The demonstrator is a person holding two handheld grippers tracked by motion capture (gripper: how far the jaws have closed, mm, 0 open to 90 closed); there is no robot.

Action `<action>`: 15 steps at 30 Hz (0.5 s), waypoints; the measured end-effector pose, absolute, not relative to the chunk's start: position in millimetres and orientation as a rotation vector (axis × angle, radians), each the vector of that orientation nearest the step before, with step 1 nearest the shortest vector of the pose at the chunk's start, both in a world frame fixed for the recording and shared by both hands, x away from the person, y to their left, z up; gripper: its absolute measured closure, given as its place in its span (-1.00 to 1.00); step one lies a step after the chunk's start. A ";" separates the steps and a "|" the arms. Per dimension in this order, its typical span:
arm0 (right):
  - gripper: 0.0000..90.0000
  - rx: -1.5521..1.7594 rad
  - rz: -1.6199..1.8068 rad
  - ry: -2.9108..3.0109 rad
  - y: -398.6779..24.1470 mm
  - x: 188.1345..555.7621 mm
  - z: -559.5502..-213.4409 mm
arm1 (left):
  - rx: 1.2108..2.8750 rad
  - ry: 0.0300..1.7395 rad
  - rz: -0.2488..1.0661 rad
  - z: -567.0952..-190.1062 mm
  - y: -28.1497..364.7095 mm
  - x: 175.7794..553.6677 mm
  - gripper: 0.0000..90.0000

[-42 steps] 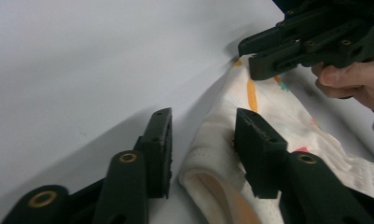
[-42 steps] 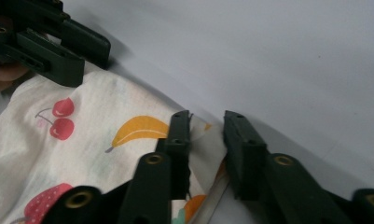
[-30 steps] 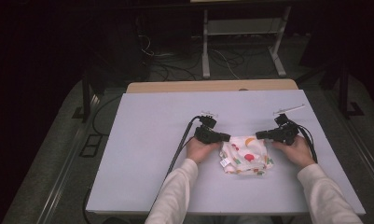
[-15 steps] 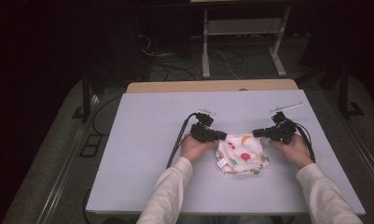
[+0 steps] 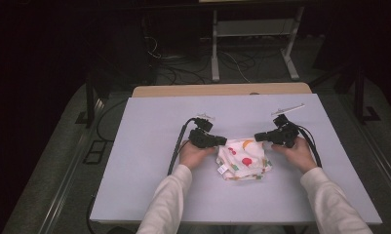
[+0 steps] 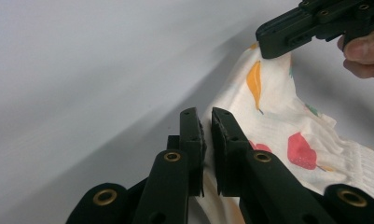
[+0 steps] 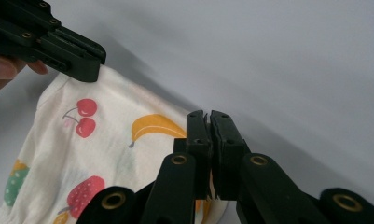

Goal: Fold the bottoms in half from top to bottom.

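Note:
A white cloth (image 5: 244, 158) printed with fruit hangs folded between my two grippers over the pale table (image 5: 149, 146). My left gripper (image 5: 223, 141) is shut on the cloth's upper left corner. My right gripper (image 5: 257, 137) is shut on the upper right corner. In the left gripper view, the jaws (image 6: 207, 126) pinch the cloth's edge (image 6: 278, 107), and the right gripper (image 6: 273, 44) grips the far corner. The right gripper view shows its jaws (image 7: 208, 123) closed on the cloth (image 7: 105, 154), with the left gripper (image 7: 89, 60) holding the opposite corner. The cloth's lower part rests bunched on the table.
Black cables trail from both grippers across the table (image 5: 176, 151) (image 5: 312, 144). A wooden board (image 5: 222, 90) lies along the table's far edge. Beyond it a metal stand (image 5: 215, 53) and loose cables sit on the dark floor.
Both hands have shifted left and slightly upward, carrying the cloth along. Both grips on the corners are unchanged.

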State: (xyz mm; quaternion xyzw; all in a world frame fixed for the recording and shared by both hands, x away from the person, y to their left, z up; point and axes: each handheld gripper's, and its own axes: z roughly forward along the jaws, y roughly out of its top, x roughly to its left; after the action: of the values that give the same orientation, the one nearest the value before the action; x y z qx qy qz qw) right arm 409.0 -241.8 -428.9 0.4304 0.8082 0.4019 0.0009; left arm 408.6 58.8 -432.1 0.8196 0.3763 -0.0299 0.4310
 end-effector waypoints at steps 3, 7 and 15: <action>0.90 1.336 1.267 2.541 -236.6 409.6 -428.1 | 2.037 0.951 -0.063 -430.8 65.1 410.3 0.84; 0.90 1.331 1.257 2.532 -228.3 412.5 -426.6 | 2.028 0.954 -0.040 -428.6 71.4 412.1 0.84; 0.90 1.341 1.235 2.505 -212.2 421.0 -423.6 | 2.030 0.962 -0.016 -424.4 83.3 422.9 0.84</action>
State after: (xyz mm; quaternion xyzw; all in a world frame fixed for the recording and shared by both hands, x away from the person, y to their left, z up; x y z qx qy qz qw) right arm 421.0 -212.2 -423.6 0.4327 0.8084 0.3985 0.0214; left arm 422.9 83.3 -424.4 0.8147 0.3862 -0.0065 0.4326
